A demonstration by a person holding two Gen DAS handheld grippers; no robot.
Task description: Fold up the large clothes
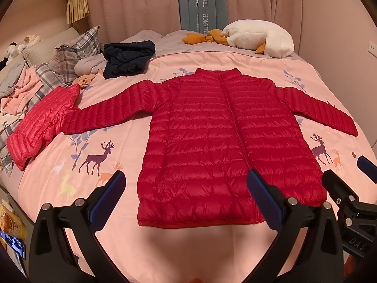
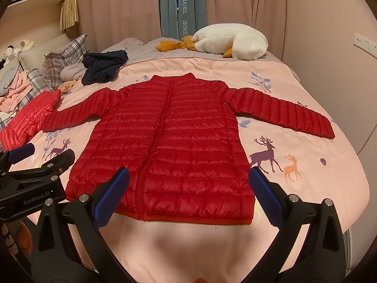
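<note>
The left tongs (image 1: 186, 197) stand spread wide, nothing between their blue-padded fingers (image 1: 108, 197), angled downward and forward. The right tongs (image 2: 188, 194) stand just as wide and empty, also tilted down. Both pairs sit side by side, close together: each shows at the edge of the other's view, the right tongs' black frame just beside the left's

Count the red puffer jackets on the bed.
2. One jacket lies spread flat, zipped, in the middle of the bed; a lighter red folded jacket sits at its left sleeve end. Others could hide in the clothes pile.
</note>
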